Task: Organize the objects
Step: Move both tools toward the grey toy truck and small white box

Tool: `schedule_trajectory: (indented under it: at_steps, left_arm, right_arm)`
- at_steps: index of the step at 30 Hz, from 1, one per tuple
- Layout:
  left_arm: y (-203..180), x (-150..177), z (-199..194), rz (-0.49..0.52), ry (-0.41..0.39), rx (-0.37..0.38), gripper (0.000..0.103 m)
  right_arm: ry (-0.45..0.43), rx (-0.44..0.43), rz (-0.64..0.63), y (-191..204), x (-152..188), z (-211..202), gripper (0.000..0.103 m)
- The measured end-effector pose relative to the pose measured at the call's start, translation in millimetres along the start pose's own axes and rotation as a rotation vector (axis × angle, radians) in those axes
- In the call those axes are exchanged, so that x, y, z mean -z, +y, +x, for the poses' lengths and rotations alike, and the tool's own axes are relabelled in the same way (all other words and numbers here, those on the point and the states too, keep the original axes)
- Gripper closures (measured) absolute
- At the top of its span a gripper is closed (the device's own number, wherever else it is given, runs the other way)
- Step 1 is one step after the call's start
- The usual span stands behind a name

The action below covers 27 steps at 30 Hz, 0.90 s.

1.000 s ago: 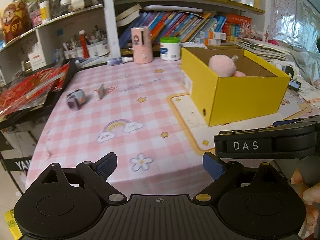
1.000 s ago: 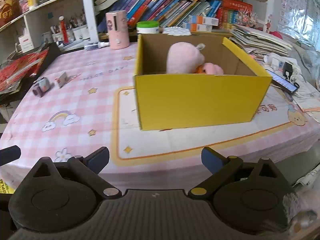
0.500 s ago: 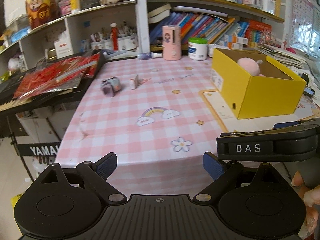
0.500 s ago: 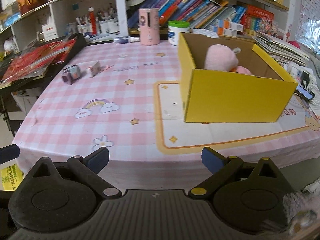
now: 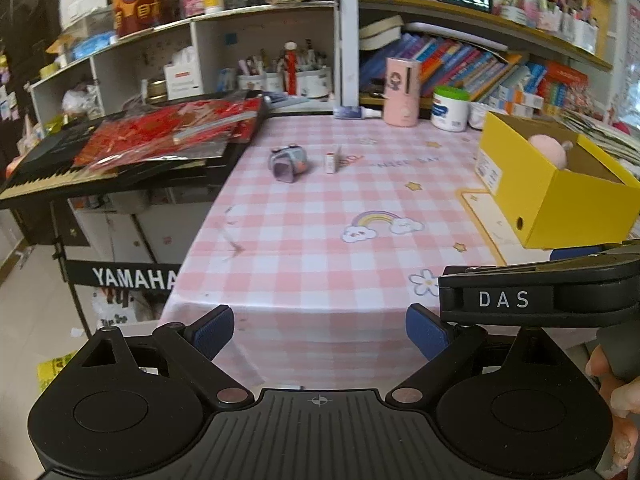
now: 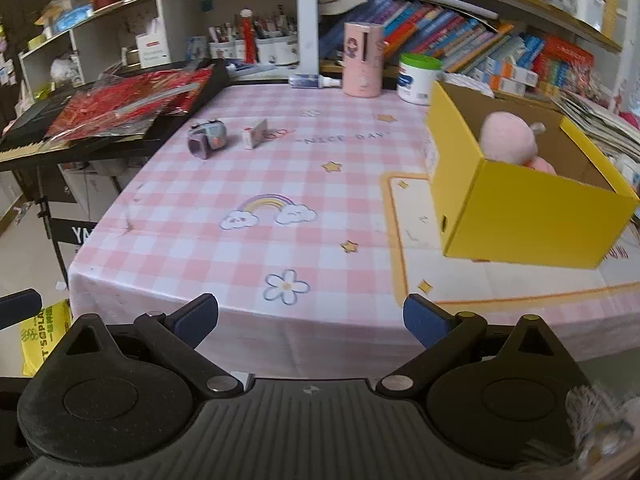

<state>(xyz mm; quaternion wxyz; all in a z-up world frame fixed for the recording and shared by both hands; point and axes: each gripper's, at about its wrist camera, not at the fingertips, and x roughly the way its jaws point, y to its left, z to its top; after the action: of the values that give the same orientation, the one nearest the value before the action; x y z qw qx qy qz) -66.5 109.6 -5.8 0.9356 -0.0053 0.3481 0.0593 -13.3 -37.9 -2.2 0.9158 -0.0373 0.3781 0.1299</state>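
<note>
A yellow cardboard box (image 5: 560, 200) (image 6: 532, 208) stands on the right of the pink checked table (image 5: 320, 240) (image 6: 260, 184), with a pink plush toy (image 5: 550, 148) (image 6: 508, 142) inside. At the far left of the table lie a small purple-grey toy (image 5: 287, 163) (image 6: 208, 142) and a small white box (image 5: 332, 162) (image 6: 256, 136). My left gripper (image 5: 320, 332) is open and empty, hanging off the table's front edge. My right gripper (image 6: 310, 320) is likewise open and empty at the front edge; its body (image 5: 536, 292) shows in the left wrist view.
A pink cylinder (image 5: 402, 92) (image 6: 362, 64) and a white jar with green lid (image 5: 450, 108) (image 6: 420, 78) stand at the table's back. A keyboard piled with red packets (image 5: 160, 140) (image 6: 120, 108) borders the left side. Shelves of books rise behind. A hand (image 5: 612, 392) shows at right.
Both grippers have drawn back and swung left, so the box now sits further right and the keyboard and floor have come into view. Their jaws stayed open.
</note>
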Motion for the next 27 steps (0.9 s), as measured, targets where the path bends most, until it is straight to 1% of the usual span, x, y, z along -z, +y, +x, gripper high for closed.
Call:
schedule_trajectory:
  at_steps: [6,11,27]
  left_arm:
    - [6.2,-3.3,8.0,-0.023,0.012,-0.029,0.008]
    - [8.1,-15.6,24.2,-0.034,0.018,-0.049,0.008]
    - [8.9,-72.9,102.6,-0.093,0.050,-0.103,0.008]
  right_arm:
    - [0.011,-0.033,-0.021,6.6,-7.2,12.2,0.003]
    - [0.020,-0.058,-0.032,7.5,-20.6,29.9,0.003]
    - [0.052,-0.142,-0.063,-4.2,-93.2,110.4,0.003]
